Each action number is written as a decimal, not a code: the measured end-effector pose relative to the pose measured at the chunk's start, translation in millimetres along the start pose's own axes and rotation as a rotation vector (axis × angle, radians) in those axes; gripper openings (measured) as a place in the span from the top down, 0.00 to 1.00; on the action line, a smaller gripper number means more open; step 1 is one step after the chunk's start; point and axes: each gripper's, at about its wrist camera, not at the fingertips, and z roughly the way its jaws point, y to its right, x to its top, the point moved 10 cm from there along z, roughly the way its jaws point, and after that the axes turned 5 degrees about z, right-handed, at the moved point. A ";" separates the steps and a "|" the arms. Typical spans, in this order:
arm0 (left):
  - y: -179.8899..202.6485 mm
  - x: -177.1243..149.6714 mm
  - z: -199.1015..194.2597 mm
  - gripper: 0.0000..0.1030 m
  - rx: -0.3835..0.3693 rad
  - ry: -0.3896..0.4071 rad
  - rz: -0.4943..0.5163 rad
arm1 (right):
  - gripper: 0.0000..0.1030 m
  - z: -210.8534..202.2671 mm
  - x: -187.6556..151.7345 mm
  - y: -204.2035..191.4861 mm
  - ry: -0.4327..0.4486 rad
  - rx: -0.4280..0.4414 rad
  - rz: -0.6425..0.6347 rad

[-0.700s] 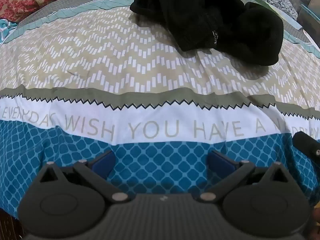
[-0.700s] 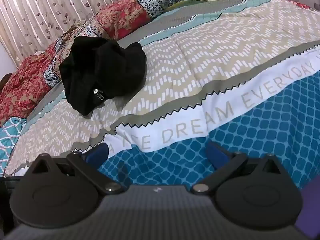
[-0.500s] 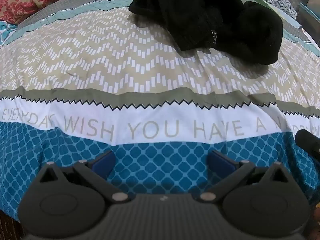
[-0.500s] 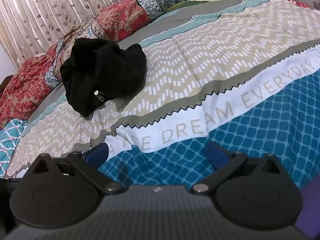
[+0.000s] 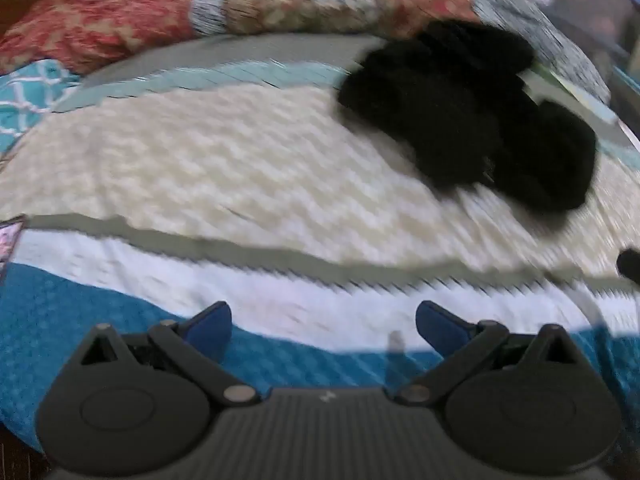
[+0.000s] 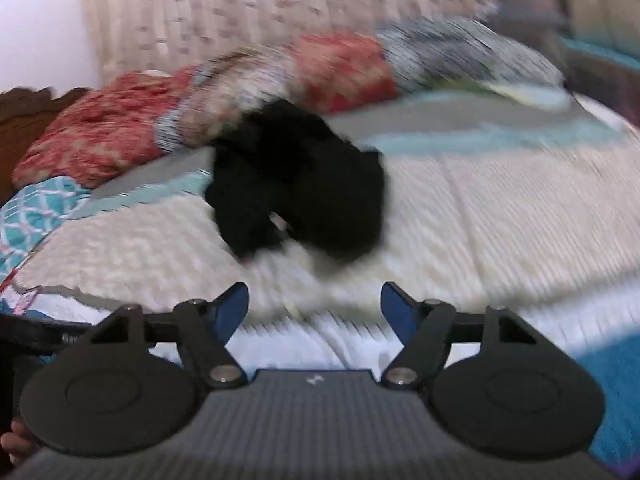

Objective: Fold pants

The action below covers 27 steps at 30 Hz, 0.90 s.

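Observation:
The black pants lie crumpled in a heap on the bed's beige zigzag band, at upper right in the left wrist view and near the middle in the right wrist view. My left gripper is open and empty, over the white and blue bands, well short of the pants. My right gripper is open and empty, closer to the pants, just in front of the heap. Both views are motion-blurred.
The patterned bedspread covers the bed. Red floral and blue patterned pillows line the far side, with a curtain behind. A dark wooden headboard shows at left. The other gripper's tip shows at the right edge.
Both grippers have swung and tilted up fast, so the pants sit lower and nearer the centre. The right gripper has come closer to the pants. Both stay open.

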 end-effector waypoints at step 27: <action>50.0 87.1 44.4 0.24 -0.130 0.102 0.056 | 0.91 -23.8 153.7 210.4 0.321 -0.516 0.184</action>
